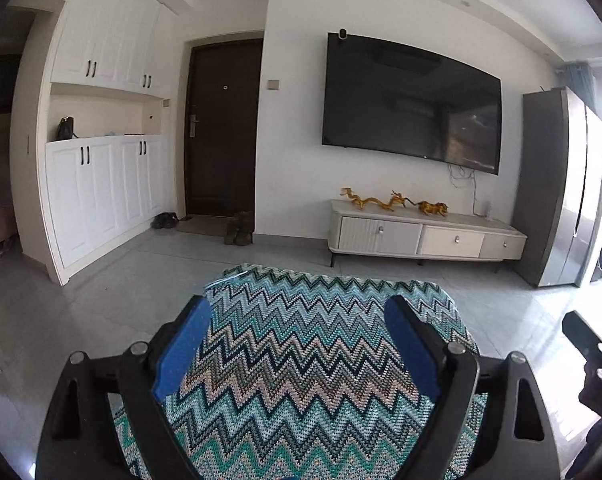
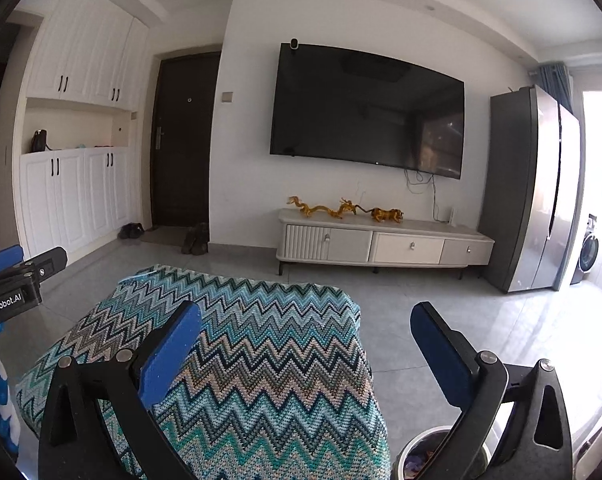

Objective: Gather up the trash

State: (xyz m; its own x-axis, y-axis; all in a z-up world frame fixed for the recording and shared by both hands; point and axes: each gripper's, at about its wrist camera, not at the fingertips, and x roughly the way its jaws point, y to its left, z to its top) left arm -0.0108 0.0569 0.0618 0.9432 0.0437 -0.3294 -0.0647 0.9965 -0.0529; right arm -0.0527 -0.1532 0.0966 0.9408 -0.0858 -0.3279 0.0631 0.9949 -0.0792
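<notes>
Lettering "GenRobot.AI" marks the black left gripper (image 2: 5, 276) beside the zigzag-patterned teal knitted cloth (image 2: 261, 352). Both it and the right gripper (image 2: 307, 344) gape empty above that cloth. A round metal-rimmed bin (image 2: 421, 454) holding crumpled scraps sits just right of the cloth.

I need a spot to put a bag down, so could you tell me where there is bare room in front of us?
The zigzag cloth is bare across its top. The grey floor between it and the TV cabinet is open too. It is tighter by the door, where shoes lie, and beside the bin.

Two wrist views side by side, low over zigzag blanket (image 1: 301, 360), both facing TV wall (image 2: 245, 80).
</notes>
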